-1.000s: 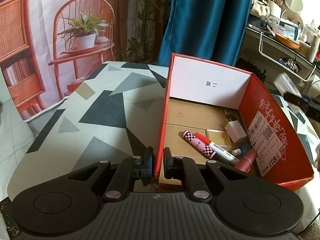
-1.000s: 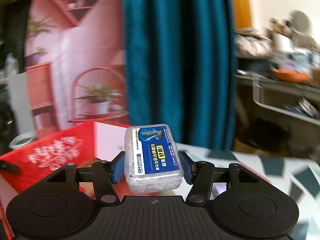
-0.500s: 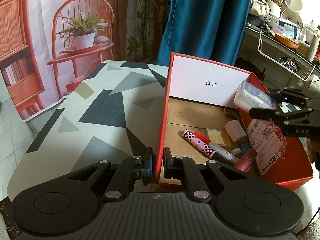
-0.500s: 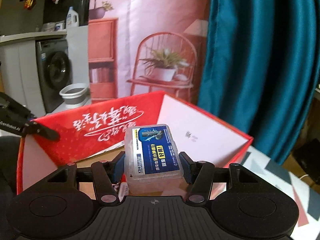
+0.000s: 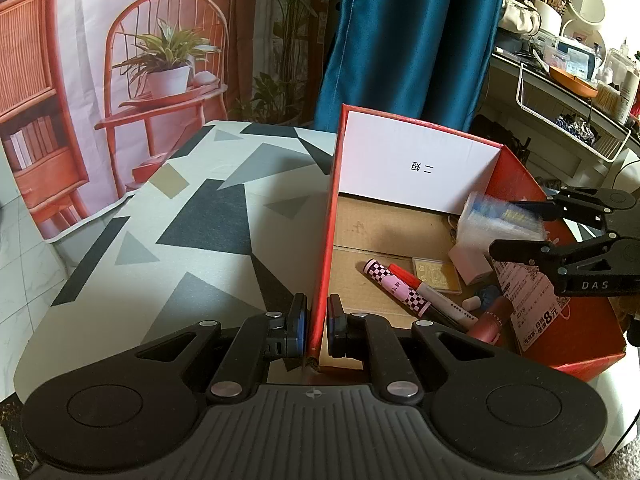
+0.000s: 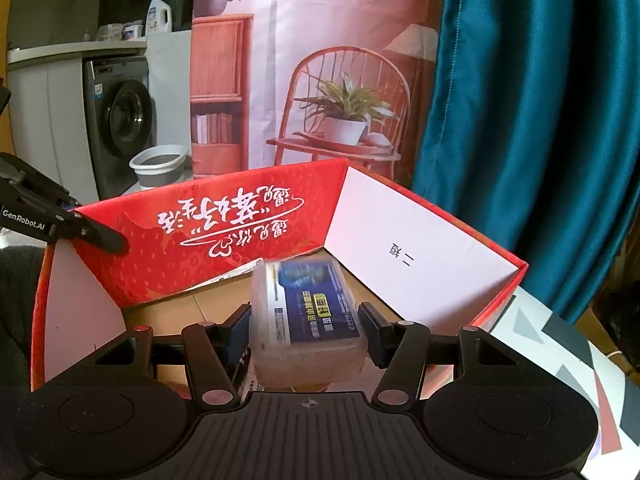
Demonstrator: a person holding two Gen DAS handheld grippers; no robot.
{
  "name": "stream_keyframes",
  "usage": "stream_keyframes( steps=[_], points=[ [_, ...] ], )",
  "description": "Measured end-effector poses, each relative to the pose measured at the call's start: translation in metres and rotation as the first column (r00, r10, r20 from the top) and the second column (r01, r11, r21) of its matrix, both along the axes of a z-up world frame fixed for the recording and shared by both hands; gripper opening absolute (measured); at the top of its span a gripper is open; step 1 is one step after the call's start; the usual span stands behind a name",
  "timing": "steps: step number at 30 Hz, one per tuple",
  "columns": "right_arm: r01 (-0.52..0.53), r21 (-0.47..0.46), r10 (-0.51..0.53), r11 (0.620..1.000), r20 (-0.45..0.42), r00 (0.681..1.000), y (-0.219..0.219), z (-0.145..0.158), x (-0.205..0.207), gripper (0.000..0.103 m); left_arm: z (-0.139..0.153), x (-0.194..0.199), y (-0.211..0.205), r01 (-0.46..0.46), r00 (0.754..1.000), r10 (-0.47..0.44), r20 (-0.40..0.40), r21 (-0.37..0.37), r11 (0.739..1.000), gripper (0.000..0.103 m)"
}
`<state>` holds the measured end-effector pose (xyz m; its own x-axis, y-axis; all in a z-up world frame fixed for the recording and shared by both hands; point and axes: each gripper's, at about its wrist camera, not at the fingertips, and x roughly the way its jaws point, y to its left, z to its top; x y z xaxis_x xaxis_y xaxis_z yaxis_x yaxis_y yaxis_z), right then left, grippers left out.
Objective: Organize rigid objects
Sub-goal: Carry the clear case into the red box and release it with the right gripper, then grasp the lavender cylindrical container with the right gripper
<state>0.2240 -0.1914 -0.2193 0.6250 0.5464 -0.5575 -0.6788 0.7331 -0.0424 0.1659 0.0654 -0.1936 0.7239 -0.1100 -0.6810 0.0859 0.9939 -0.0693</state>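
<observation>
A red cardboard box (image 5: 552, 216) stands open on the patterned table. My left gripper (image 5: 318, 324) is shut on the box's near left wall (image 5: 326, 240). My right gripper (image 6: 306, 328) hangs over the box (image 6: 224, 216) with its jaws spread. A clear plastic case with a blue label (image 6: 308, 316) is blurred between them, tilting down and clear of the pads. It also shows in the left wrist view (image 5: 492, 216), just off the right gripper (image 5: 520, 224). Inside lie a pink checkered marker (image 5: 394, 286), a red-capped pen (image 5: 424, 290), a gold case (image 5: 436, 274) and a white adapter (image 5: 468, 260).
The table (image 5: 180, 240) with grey and black triangles spreads to the left of the box. A teal curtain (image 5: 416, 40) and a printed backdrop hang behind. A cluttered shelf (image 5: 568, 80) stands at the far right. A washing machine (image 6: 120, 120) is at the left in the right wrist view.
My right gripper has come lower over the box and opened; the plastic case has slipped from the pads and tips downward. My left gripper has not moved.
</observation>
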Motion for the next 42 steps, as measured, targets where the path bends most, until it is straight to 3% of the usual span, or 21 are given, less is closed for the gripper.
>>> stream_keyframes(
  steps=[10,12,17,21,22,26,32,35,42],
  points=[
    [0.015,-0.006,-0.015,1.000,0.022,1.000,0.000,0.000,-0.003,0.055,0.000,0.000,0.000,0.000,1.000,0.000,0.000,0.001,1.000,0.012],
    [0.034,-0.005,-0.033,0.999,0.045,0.998,-0.002,0.001,-0.005,0.060,0.000,0.000,0.000,0.000,1.000,0.000,0.000,0.001,1.000,0.012],
    [0.099,0.013,-0.100,0.995,0.112,0.989,-0.013,0.008,-0.011,0.087,0.000,0.000,0.000,-0.001,1.000,0.001,0.000,0.001,1.000,0.012],
    [0.158,0.113,-0.170,0.981,0.104,0.980,-0.036,0.017,-0.010,0.094,0.000,-0.001,0.001,-0.002,1.000,0.002,0.001,0.002,1.000,0.012],
    [0.178,0.140,-0.193,0.974,0.098,0.976,-0.044,0.020,-0.009,0.101,0.000,-0.001,0.000,-0.002,1.000,0.002,0.000,0.002,1.000,0.012],
    [0.280,0.210,-0.305,0.937,0.101,0.947,-0.076,0.024,-0.006,0.103,0.000,-0.001,0.000,-0.002,1.000,0.002,0.000,0.002,1.000,0.012],
    [0.478,0.282,-0.502,0.832,0.015,0.865,-0.135,0.008,0.005,0.103,0.000,-0.001,0.001,-0.002,1.000,0.002,-0.001,0.002,1.000,0.012],
    [0.552,0.249,-0.571,0.795,0.005,0.821,-0.155,-0.009,0.009,0.103,-0.001,-0.001,0.001,-0.003,1.000,0.003,-0.002,0.002,1.000,0.012],
    [0.649,0.109,-0.651,0.753,-0.024,0.759,-0.174,-0.047,0.018,0.103,-0.001,-0.001,0.002,-0.004,1.000,0.004,0.000,-0.005,1.000,0.012]
  ],
)
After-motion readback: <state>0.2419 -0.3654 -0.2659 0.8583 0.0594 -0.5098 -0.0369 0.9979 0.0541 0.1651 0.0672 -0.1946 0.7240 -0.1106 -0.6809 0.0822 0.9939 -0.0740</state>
